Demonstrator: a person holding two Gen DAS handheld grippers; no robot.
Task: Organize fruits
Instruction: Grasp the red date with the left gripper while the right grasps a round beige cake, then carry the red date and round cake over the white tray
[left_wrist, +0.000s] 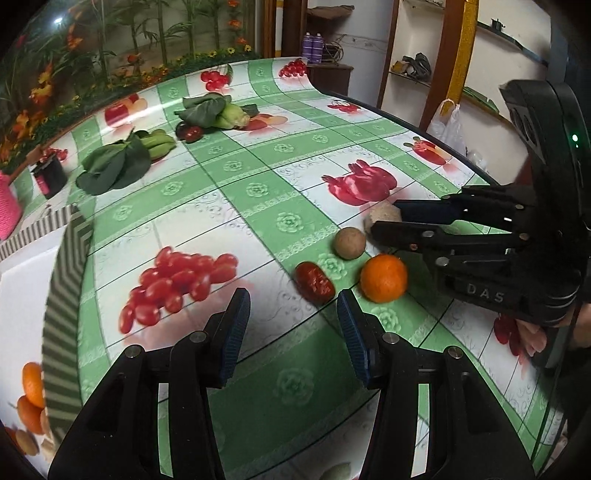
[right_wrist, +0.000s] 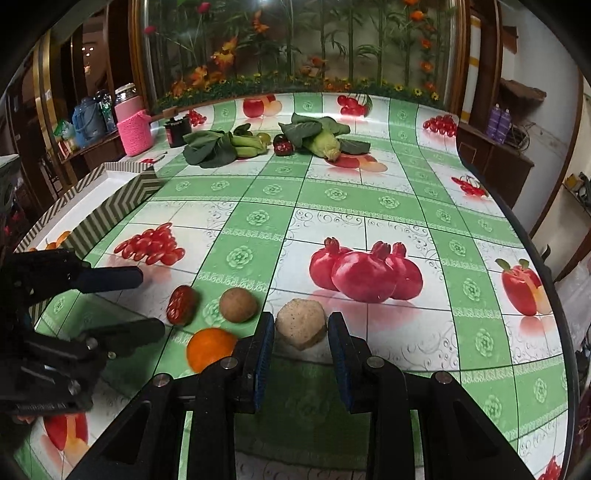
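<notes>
Right gripper (right_wrist: 301, 345) jaws spread, blue pads flanking the pale beige lumpy fruit (right_wrist: 301, 328) on the green-and-white fruit-print tablecloth (right_wrist: 369, 199); fruit sits between the fingertips, not yet pinched, whether the pads touch it is unclear. Left gripper (left_wrist: 293, 328) also wide open, holding nothing, hovering just short of the dark red wrinkled date (left_wrist: 314, 282).

Just left of the beige fruit: round orange tangerine (right_wrist: 208, 347), close to the right gripper's left finger. Beyond it the round brown fruit (right_wrist: 238, 304), with the date just to its left. All four loose, clustered near the table's front.

Step judged: grasp the beige fruit. Do it well: centre it between the pads, keep low to the cloth, close slowly since the faceted shape may twist; avoid nudging the tangerine with the left finger.

Further left: white tray with grey chevron-striped rim (right_wrist: 122, 192), oranges already inside, likely drop-off.

Far: leafy greens, corn cob (right_wrist: 327, 144), dark red pepper (right_wrist: 282, 144), pink knitted container (right_wrist: 135, 131).
</notes>
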